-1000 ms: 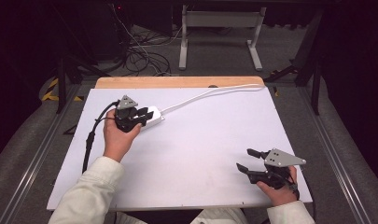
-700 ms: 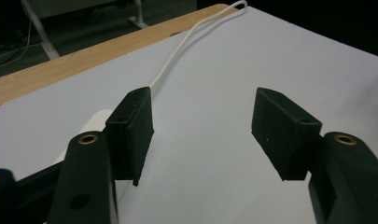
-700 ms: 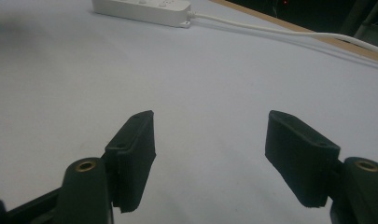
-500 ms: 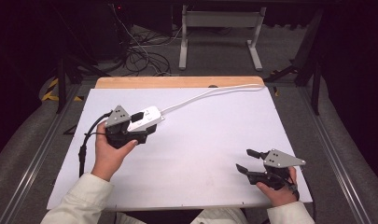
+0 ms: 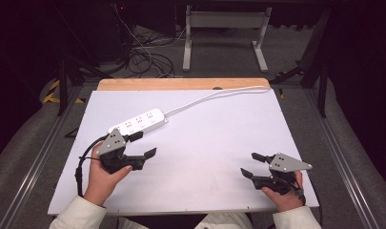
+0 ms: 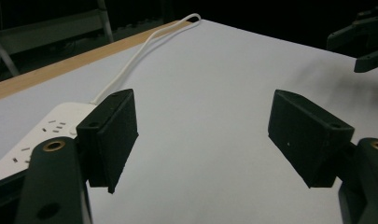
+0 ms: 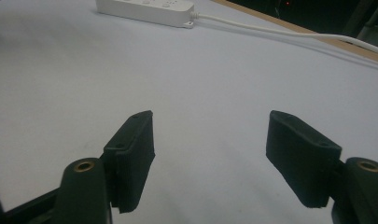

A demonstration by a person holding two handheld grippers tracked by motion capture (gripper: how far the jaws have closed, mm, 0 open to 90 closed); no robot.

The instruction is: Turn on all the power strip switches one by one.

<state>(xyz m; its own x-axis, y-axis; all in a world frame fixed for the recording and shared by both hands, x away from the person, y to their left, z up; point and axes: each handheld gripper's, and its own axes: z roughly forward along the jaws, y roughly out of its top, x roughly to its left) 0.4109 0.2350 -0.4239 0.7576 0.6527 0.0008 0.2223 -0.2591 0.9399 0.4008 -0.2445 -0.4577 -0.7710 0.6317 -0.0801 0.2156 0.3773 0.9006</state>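
A white power strip (image 5: 138, 121) lies on the white table top (image 5: 205, 143), left of centre, and its white cable (image 5: 214, 94) runs to the far right edge. My left gripper (image 5: 144, 144) stands open just in front of the strip, holding nothing. The left gripper view looks between its jaws, with the power strip (image 6: 42, 133) at the left and the cable (image 6: 144, 51) beyond. My right gripper (image 5: 251, 164) is open near the front right corner, nothing between its jaws. In the right gripper view the power strip (image 7: 144, 10) lies far ahead with its cable (image 7: 289, 33).
A wooden strip (image 5: 181, 84) runs along the table's far edge. Behind the table are a metal stand (image 5: 224, 33) and loose cables (image 5: 143, 52) on the floor. A black cable (image 5: 83, 160) trails from the left gripper.
The left gripper has let go of the power strip and pulled back toward the front. The strip now lies flat on the table. The right gripper has stayed in place.
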